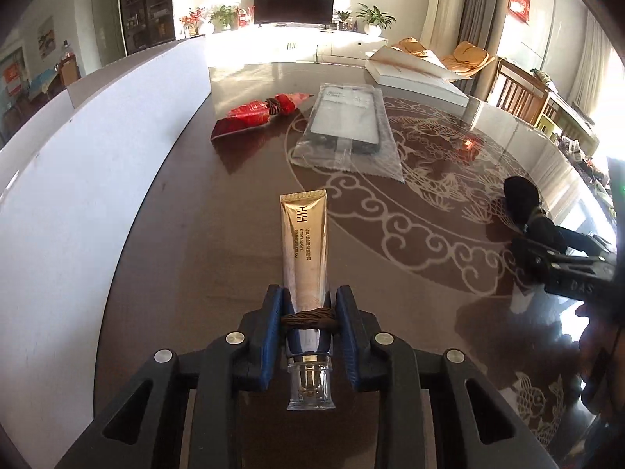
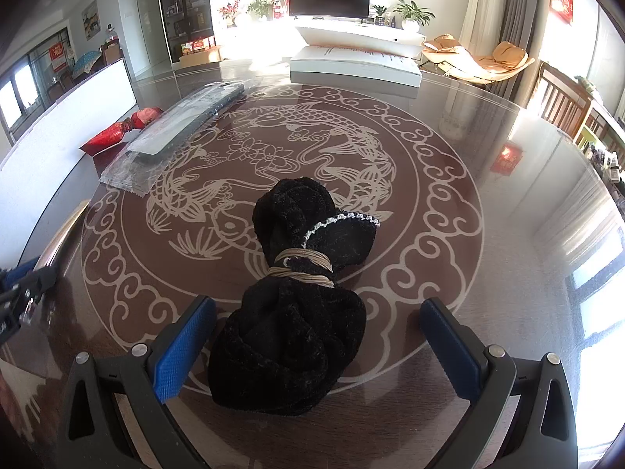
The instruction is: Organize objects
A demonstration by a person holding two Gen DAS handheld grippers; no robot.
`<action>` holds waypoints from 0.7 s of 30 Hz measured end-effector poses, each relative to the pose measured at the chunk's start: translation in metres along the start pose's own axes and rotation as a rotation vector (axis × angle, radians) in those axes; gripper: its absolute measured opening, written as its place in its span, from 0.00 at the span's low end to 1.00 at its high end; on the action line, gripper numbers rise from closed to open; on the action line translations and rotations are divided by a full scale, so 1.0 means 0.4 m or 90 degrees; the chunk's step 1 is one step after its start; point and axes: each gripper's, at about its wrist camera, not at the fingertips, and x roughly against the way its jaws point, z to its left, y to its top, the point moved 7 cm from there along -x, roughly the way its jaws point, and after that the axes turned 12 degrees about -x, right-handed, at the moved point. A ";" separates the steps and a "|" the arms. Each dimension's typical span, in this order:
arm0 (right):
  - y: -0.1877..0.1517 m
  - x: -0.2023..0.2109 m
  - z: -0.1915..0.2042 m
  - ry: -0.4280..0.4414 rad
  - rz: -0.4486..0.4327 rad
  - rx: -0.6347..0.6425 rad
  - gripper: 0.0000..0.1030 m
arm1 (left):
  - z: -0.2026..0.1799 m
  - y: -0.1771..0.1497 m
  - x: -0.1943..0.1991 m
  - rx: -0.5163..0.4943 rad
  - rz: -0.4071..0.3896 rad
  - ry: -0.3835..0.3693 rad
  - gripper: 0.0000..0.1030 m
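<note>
Left gripper: the left gripper [image 1: 308,322] has its blue pads closed against the gold plastic cream tube with a clear cap [image 1: 305,258], pinching it near the cap end where a brown twisted cord ring [image 1: 308,319] circles it.
Tube axis: the tube's long axis runs straight ahead along the fingers, cap toward the camera, crimped end pointing away over the dark glass-topped bench with a pale fish pattern [image 1: 429,203].
Tube height: I cannot tell whether the tube rests on the bench or is lifted just off it.
Right gripper: the right gripper [image 2: 316,348] is spread wide and holds nothing; neither pad touches anything.
Black bundle: the black fuzzy cloth bundle tied at its waist with a tan cord [image 2: 297,305] lies on the bench between the open pads, its long axis running away from the camera and leaning slightly right.
Key relation: the bundle's near lobe sits between the fingers, so the right side is the nearer one to it; closing in place would likely catch that lobe.
Other items: a red foil packet bound with a cord [image 1: 256,115] and a clear plastic bag holding a dark phone case [image 1: 345,125] lie farther ahead, near a white board [image 1: 78,179] standing along the left edge.
Far end: a white flat box [image 2: 353,64] sits at the bench's far side.
</note>
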 end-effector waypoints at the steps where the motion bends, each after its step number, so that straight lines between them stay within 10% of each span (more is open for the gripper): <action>1: 0.000 -0.001 0.000 0.000 0.000 0.000 1.00 | -0.009 -0.019 0.015 0.002 -0.001 0.000 0.32; 4: 0.000 -0.001 0.000 0.000 0.000 0.000 1.00 | -0.016 -0.037 0.019 0.011 0.011 0.000 0.86; 21: 0.001 -0.001 0.001 0.000 0.000 0.000 1.00 | -0.018 -0.017 -0.030 -0.027 0.031 0.025 1.00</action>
